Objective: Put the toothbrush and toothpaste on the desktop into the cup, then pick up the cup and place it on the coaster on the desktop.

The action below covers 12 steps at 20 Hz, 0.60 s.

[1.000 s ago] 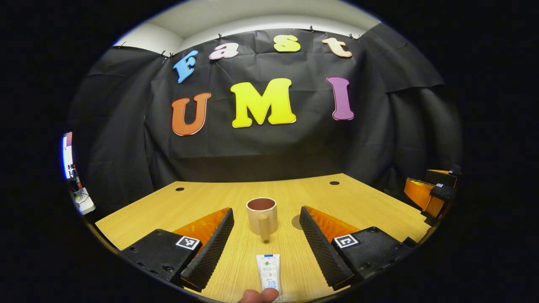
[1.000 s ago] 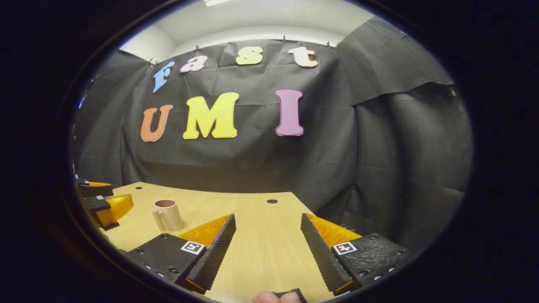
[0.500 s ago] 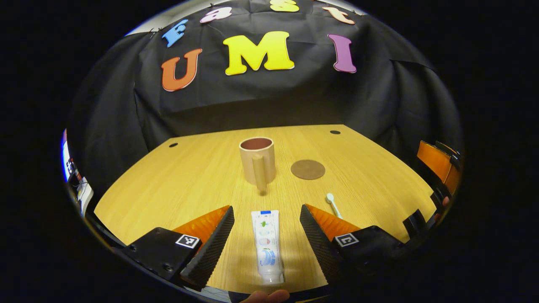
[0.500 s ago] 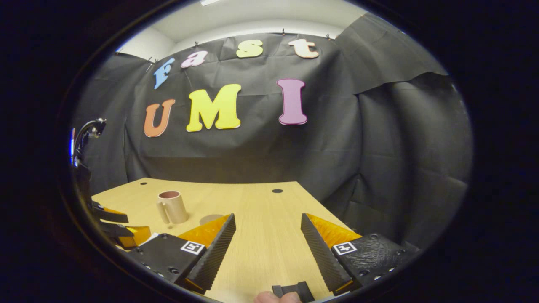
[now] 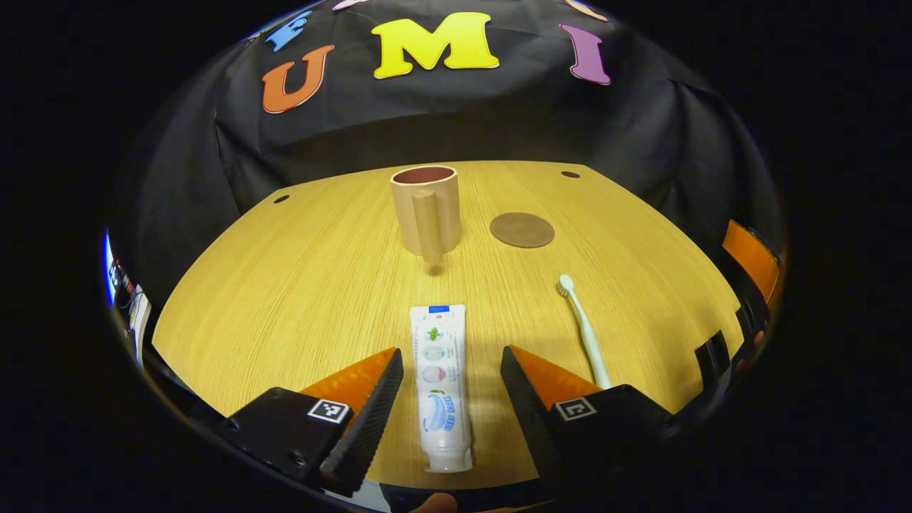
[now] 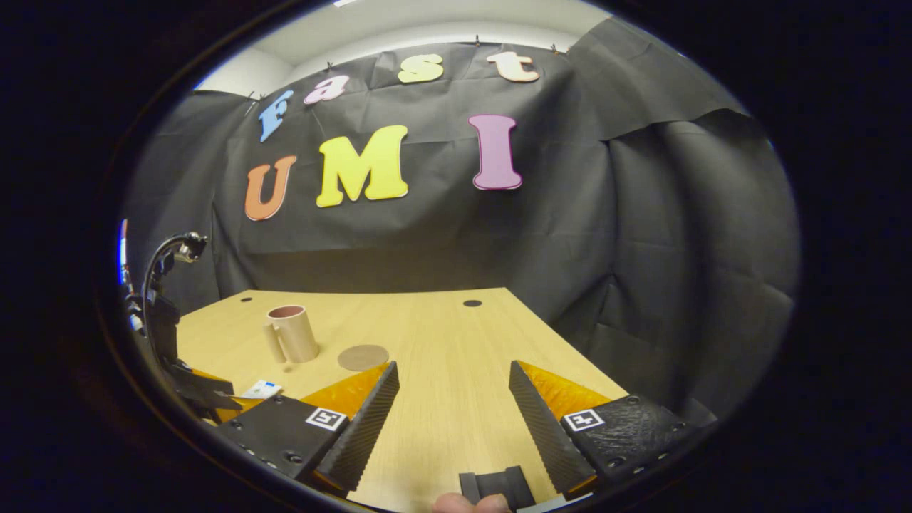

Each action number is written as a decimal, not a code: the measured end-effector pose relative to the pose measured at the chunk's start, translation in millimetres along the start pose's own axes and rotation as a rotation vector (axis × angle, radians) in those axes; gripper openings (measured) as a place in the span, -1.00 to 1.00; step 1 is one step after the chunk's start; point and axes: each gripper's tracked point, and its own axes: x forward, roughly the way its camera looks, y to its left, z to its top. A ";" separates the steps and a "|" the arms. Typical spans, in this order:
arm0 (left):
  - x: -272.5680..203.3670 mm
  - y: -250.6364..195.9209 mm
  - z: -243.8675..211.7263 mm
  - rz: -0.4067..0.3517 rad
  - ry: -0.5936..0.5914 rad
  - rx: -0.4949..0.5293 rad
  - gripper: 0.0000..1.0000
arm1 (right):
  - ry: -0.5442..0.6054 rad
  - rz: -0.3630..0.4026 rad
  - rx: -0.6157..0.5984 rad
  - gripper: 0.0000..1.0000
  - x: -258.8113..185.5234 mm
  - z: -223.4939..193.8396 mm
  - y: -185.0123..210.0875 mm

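A white toothpaste tube (image 5: 442, 385) lies flat on the wooden desk (image 5: 299, 278), cap toward me. My left gripper (image 5: 450, 417) is open, its fingers standing either side of the tube without touching it. A white toothbrush (image 5: 583, 329) lies to the right of the tube, head pointing away. Farther back a beige cup (image 5: 425, 209) stands upright, handle facing me, with a round brown coaster (image 5: 521, 229) to its right. In the right gripper view the cup (image 6: 291, 333), the coaster (image 6: 363, 357) and the tube's end (image 6: 261, 389) sit at left. My right gripper (image 6: 454, 420) is open over bare desk (image 6: 442, 342).
The other gripper (image 5: 741, 299) shows at the desk's right edge in the left gripper view. Two cable holes (image 5: 570, 174) mark the desk's back corners. Black cloth walls the booth behind and to the right. A stand with a cable (image 6: 167, 271) rises at far left.
My left gripper has risen and tilted down, so the toothpaste now lies between its fingers and the toothbrush shows in full. The right gripper has lifted slightly, bringing the coaster into view.
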 end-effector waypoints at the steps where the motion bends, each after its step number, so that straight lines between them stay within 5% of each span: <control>1: 1.3 1.6 -2.8 0.006 0.017 -0.002 0.68 | 0.011 0.005 -0.001 0.89 1.3 -4.2 1.6; 12: 4.7 4.6 -13.7 0.026 0.092 -0.056 -0.03 | 0.051 0.035 0.009 0.89 7.5 -17.4 12.6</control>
